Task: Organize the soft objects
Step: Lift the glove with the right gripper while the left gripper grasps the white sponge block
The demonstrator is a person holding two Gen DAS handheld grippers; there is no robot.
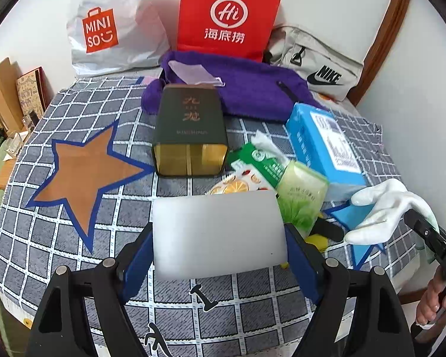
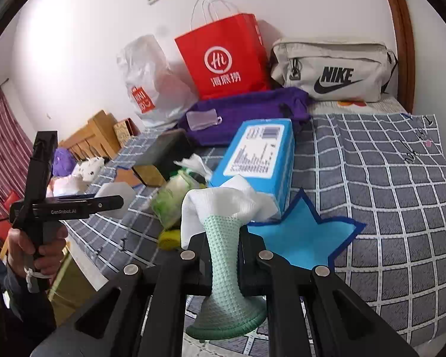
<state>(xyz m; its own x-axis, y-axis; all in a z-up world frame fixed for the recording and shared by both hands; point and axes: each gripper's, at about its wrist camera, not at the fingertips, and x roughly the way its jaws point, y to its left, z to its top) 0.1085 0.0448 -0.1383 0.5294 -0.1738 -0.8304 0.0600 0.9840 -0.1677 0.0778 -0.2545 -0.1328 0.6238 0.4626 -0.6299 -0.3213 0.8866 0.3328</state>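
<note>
My left gripper (image 1: 220, 247) is shut on a white foam block (image 1: 218, 232) and holds it above the checked cloth (image 1: 74, 238). My right gripper (image 2: 223, 255) is shut on a white and mint-green glove (image 2: 223, 238); the glove (image 1: 383, 208) also shows at the right of the left wrist view. A green tissue pack (image 1: 303, 199), a green-and-white wipes pack (image 1: 258, 160), a blue tissue box (image 1: 324, 145) and a purple fuzzy pouch (image 1: 246, 86) lie on the cloth. The foam block (image 2: 116, 193) shows small in the right wrist view.
A dark box with a gold inside (image 1: 190, 131) lies open toward me. A red paper bag (image 1: 226, 15), a white Miniso bag (image 1: 110, 26) and a beige Nike bag (image 1: 318, 59) stand against the wall. An orange star (image 1: 83, 172) and a blue star (image 2: 303, 238) mark the cloth.
</note>
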